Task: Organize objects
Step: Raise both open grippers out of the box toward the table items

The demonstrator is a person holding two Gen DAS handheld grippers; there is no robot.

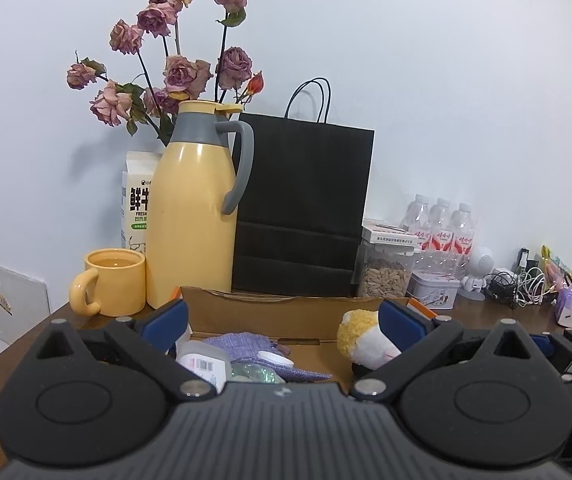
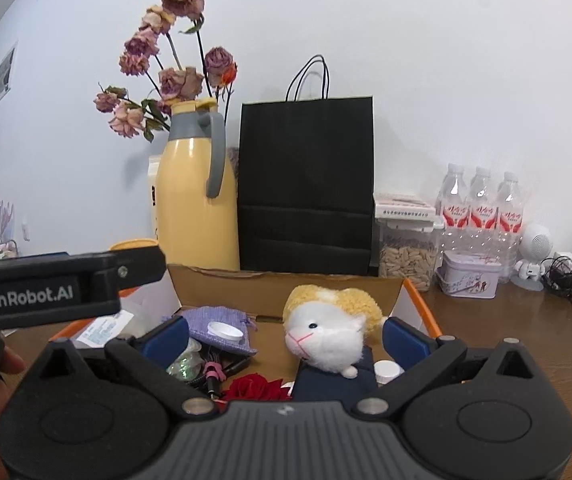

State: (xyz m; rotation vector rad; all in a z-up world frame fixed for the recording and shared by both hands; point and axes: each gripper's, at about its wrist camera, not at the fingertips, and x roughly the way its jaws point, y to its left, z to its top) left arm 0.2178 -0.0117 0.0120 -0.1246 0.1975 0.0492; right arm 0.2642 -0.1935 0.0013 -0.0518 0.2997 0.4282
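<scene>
Nearest, both claws stand wide apart with nothing between their blue pads. The left claw (image 1: 283, 330) and the right claw (image 2: 284, 336) hover side by side over the near edge of an open brown cardboard box (image 2: 221, 284) on the dark wooden table (image 2: 498, 312); the left claw's black body also shows at the left of the right wrist view, with part of a hand behind it.

Inside the box lie the things being organized: a white and yellow plush sheep (image 2: 328, 330) toward the right, resting on a dark blue block (image 2: 326, 382); a lilac woven pouch (image 2: 209, 318) with a small white round cap (image 2: 225, 331) on it; a red fabric rose (image 2: 255, 388); and a black cable with a pink band (image 2: 213, 372).

Behind the box stand a yellow mug (image 1: 115, 280), a tall yellow thermos jug with a grey handle (image 1: 195, 204), a white milk carton (image 1: 135, 200) and a black paper bag with cord handles (image 1: 304, 208). Dried pink roses (image 1: 181, 72) rise behind the jug. To the right sit a clear jar of seeds (image 2: 408, 252), a pale tin (image 2: 470, 274) and three plastic water bottles (image 2: 482, 208) against the white wall.
</scene>
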